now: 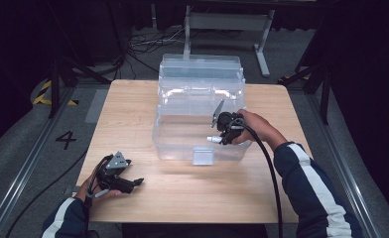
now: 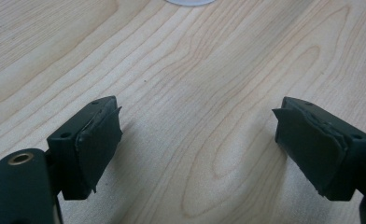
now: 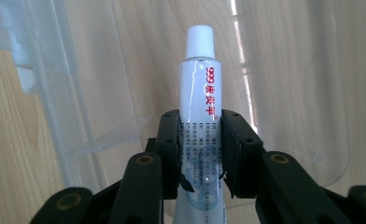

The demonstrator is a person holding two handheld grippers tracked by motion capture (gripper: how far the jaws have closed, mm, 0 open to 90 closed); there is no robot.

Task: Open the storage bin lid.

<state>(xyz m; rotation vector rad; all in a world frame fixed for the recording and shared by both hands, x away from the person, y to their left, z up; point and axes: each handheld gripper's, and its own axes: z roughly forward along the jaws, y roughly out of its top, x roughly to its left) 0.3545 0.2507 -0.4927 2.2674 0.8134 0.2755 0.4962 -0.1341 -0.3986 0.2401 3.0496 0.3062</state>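
Observation:
A white tube (image 3: pixel 200 93) with a ribbed white cap and red lettering is clamped between the black jaws of my right gripper (image 3: pixel 200 154). In the high view the right gripper (image 1: pixel 221 137) hangs over the right part of a clear plastic box (image 1: pixel 182 144) whose lid is folded back, and the tube (image 1: pixel 213 140) points left over the box's inside. My left gripper (image 1: pixel 139 182) rests low over the wooden table (image 1: pixel 197 193) at the near left. Its jaws stand wide apart over bare wood, with nothing between the left gripper (image 2: pixel 197 135) pads.
The clear box's open lid (image 1: pixel 201 69) lies behind it toward the table's far edge. A small latch tab (image 1: pixel 203 156) hangs at the box's front wall. Cables trail from both grippers toward the person's sleeves. Beyond the table are a dark floor and metal stands.

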